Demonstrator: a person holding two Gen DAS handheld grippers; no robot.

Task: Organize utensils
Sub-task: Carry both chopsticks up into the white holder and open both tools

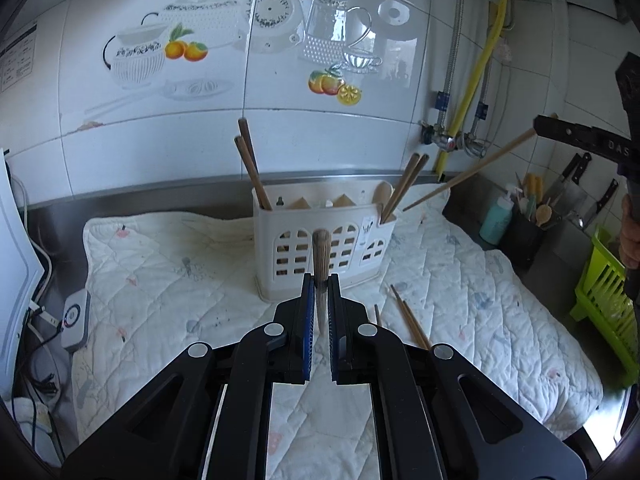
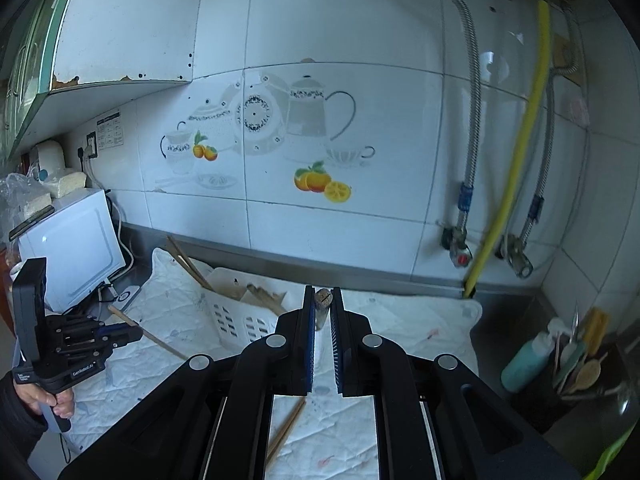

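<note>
A white slotted utensil holder (image 1: 320, 240) stands on a quilted white cloth (image 1: 160, 280) by the tiled wall; it also shows in the right wrist view (image 2: 236, 316). Brown chopsticks lean in its left end (image 1: 250, 164) and right end (image 1: 406, 184). My left gripper (image 1: 320, 292) is shut on a wooden chopstick (image 1: 321, 256), held end-on in front of the holder. My right gripper (image 2: 322, 304) is shut on another chopstick (image 2: 322, 300); from the left wrist view this chopstick (image 1: 468, 170) slants down toward the holder's right end. A loose pair of chopsticks (image 1: 412, 320) lies on the cloth.
A white appliance (image 2: 76, 248) with cables stands left of the cloth. At the right are a black utensil pot (image 1: 524, 236), a teal bottle (image 1: 496, 216), knives on the wall (image 1: 576, 172) and a green rack (image 1: 608, 292). Pipes and a yellow hose (image 2: 516, 168) run down the wall.
</note>
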